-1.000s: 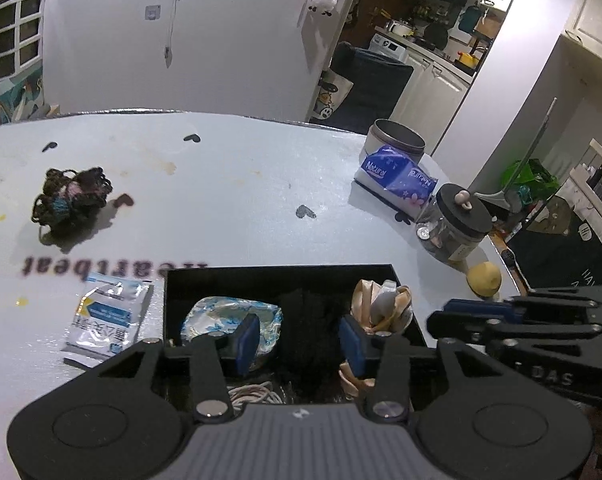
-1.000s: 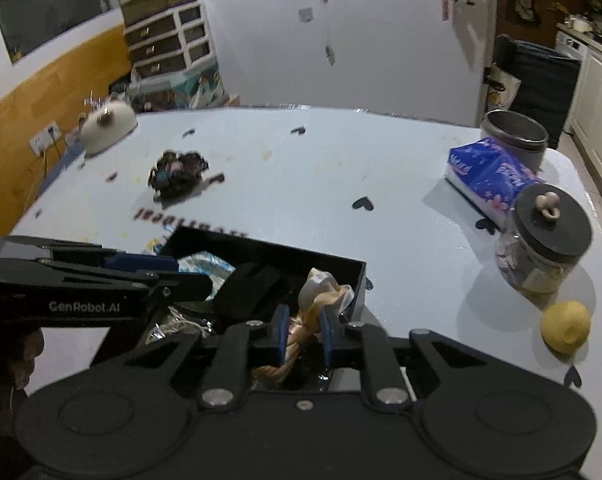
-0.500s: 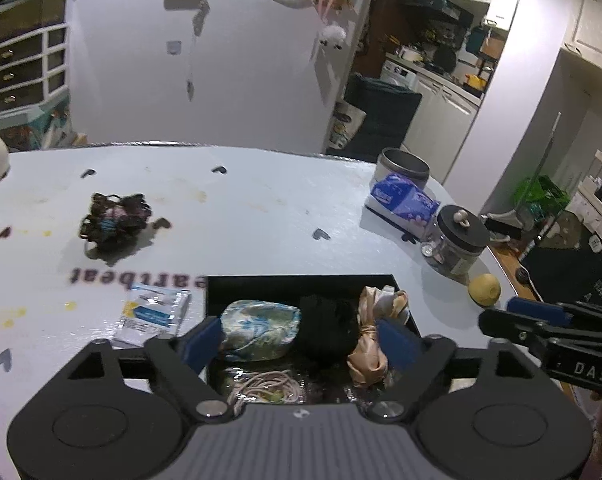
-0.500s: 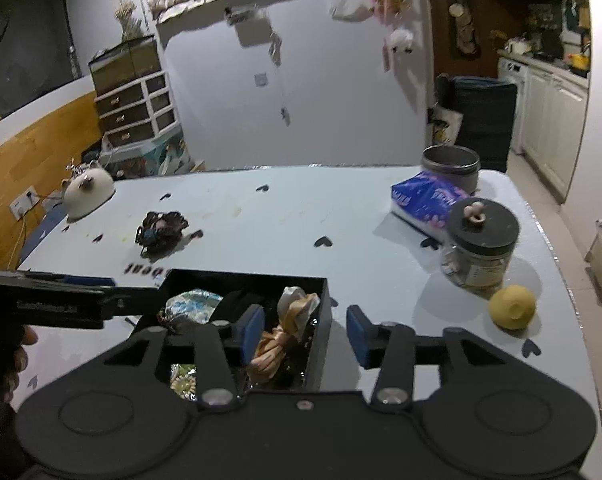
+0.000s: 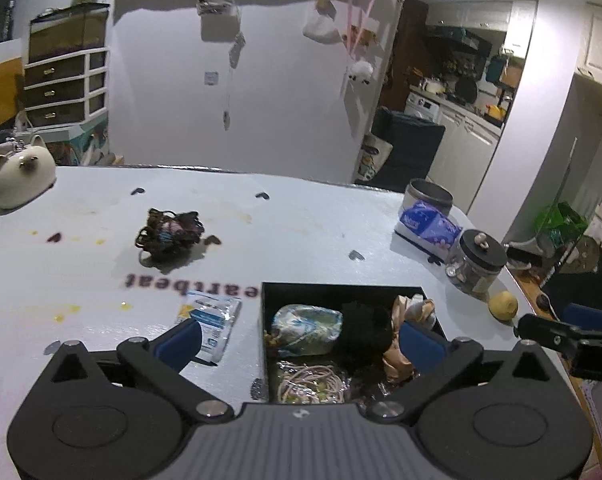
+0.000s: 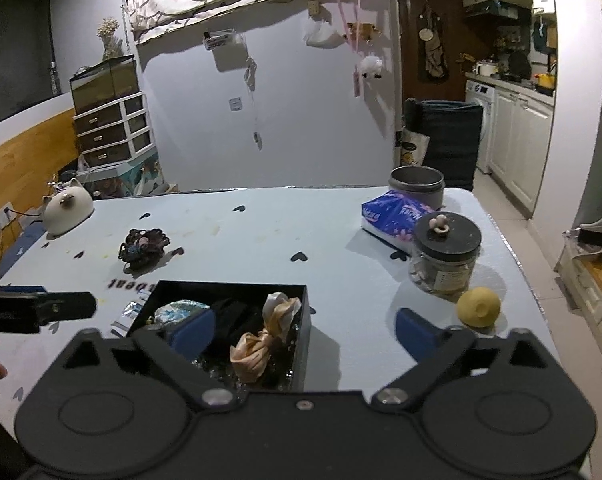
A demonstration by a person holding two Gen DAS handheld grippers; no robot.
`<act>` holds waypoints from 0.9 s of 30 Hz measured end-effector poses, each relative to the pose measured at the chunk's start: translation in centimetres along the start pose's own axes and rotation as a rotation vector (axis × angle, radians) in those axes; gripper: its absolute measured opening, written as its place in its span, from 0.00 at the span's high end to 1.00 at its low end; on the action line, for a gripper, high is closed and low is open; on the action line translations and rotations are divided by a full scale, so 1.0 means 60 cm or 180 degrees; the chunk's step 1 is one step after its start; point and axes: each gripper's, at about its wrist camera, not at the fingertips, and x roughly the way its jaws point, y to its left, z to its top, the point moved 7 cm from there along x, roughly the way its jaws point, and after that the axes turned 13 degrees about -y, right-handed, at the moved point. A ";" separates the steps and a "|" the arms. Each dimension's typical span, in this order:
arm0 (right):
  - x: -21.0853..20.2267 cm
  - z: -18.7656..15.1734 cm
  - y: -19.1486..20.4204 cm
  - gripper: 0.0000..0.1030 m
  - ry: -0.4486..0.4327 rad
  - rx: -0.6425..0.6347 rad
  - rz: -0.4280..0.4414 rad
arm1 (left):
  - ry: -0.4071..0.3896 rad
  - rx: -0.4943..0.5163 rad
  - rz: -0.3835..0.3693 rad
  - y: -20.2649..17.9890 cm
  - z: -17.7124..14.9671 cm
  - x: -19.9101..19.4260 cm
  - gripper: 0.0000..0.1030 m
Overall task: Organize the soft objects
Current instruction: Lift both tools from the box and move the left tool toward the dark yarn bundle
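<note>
Left gripper (image 5: pixel 299 332): jaws spread wide, nothing between them. It hangs above the near edge of the black box (image 5: pixel 341 289), one blue pad over the bare surface (image 5: pixel 301 232) and the other over the box's right side.

Right gripper (image 6: pixel 303 326): jaws likewise spread wide and empty. Its left pad sits over the box interior; its right pad sits over the surface beyond the box wall.

Box contents, directly ahead of and below both grippers: a pale blue-green bundle (image 5: pixel 307 322), a black soft item (image 5: pixel 365 326), a peach satin scrunchie (image 6: pixel 267 340) and a coil of pink cord (image 5: pixel 311 380).

Remaining soft item, judged to be the next target: the dark tangle of hair ties (image 5: pixel 169 232). It lies well ahead and to the left of the left gripper, apart from the box. A small foil packet (image 5: pixel 211 318) lies just beside the box's left wall, near the left pad.

Recommended procedure:
1. Use the left gripper; it is the nearer one.
2. Keep the jaws spread while travelling forward and left.
3. Descend over the middle of the tangle so both pads straddle the bulk, not a stray loop.
4. Close firmly; the loose ties are likely to compress and shed strands.
5. Lift clear of the surface before moving back over the box.
</note>
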 end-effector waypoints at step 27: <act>0.016 0.018 0.169 0.00 -0.0160 0.0032 -0.0315 | -0.0178 0.0048 -0.0003 0.189 0.048 -0.032 0.00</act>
